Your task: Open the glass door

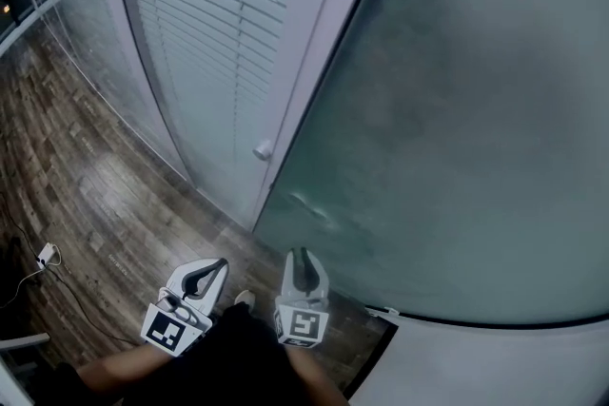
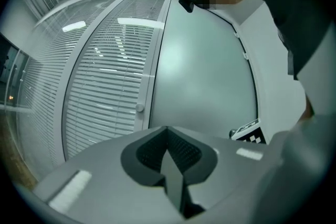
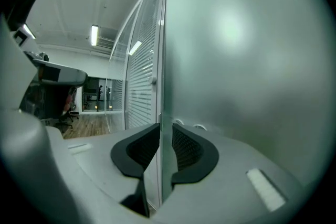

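Close right gripper (image 3: 160, 132), jaws part-open astride glass door (image 3: 236, 60) edge, squarely on pane before pulling; keep shut, empty left gripper (image 2: 168, 132) clear.

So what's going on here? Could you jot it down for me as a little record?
Place: wooden floor, in front of a frosted glass door
Beside the door: slatted blinds panel with a round knob
Left tool: shut, nothing in it
Right tool: jaws apart, the door's upright edge lined up with the gap; whether it touches cannot be told
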The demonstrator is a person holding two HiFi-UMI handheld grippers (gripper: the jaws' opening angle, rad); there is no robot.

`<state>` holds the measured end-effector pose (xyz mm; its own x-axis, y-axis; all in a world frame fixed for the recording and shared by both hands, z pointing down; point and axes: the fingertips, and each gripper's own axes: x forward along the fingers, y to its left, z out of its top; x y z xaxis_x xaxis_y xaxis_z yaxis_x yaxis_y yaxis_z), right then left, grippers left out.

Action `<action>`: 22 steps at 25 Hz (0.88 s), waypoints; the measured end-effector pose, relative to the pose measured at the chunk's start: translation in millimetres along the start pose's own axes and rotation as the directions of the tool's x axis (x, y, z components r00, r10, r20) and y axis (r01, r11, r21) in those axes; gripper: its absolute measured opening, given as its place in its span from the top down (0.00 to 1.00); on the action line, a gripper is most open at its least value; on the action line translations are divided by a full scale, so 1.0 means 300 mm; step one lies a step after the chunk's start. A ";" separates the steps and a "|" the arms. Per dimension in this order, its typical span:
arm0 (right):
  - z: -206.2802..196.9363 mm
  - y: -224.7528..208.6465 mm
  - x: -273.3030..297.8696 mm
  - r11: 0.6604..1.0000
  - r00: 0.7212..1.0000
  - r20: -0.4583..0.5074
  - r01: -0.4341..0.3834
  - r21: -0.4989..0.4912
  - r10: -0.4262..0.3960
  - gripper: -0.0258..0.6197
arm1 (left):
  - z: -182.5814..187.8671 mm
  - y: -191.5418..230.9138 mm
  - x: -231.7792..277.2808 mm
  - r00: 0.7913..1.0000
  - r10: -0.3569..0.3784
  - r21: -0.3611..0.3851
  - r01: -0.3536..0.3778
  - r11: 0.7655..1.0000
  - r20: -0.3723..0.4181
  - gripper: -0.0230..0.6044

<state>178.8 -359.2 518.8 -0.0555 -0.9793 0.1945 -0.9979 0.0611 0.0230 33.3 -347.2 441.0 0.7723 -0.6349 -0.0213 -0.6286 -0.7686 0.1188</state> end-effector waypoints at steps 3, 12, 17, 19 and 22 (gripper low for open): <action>-0.008 -0.017 0.029 1.000 1.000 -0.002 -0.001 0.012 0.001 0.84 | -0.012 0.021 -0.016 0.999 0.042 0.000 -0.042 0.999 -0.010 0.96; -0.040 -0.069 0.100 0.999 1.000 -0.004 -0.001 0.032 0.001 0.82 | -0.022 0.034 -0.031 0.993 0.120 0.004 -0.120 0.993 -0.009 0.96; -0.057 -0.079 0.120 1.000 1.000 -0.014 -0.015 0.027 0.015 0.82 | -0.035 0.044 -0.047 0.990 0.140 -0.011 -0.140 0.990 -0.018 0.96; -0.062 -0.077 0.134 1.000 1.000 -0.018 -0.013 0.014 0.013 0.82 | -0.026 0.062 -0.047 0.989 0.147 -0.012 -0.147 0.989 -0.006 0.96; -0.069 -0.095 0.160 1.000 1.000 -0.025 0.014 0.018 -0.014 0.82 | -0.018 0.085 -0.040 0.989 0.145 -0.007 -0.145 0.989 -0.005 0.96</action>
<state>205.3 -404.0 547.7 -0.0409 -0.9749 0.2189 -0.9990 0.0438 0.0083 8.5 -358.7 449.6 0.6738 -0.7389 0.0015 -0.7331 -0.6682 0.1272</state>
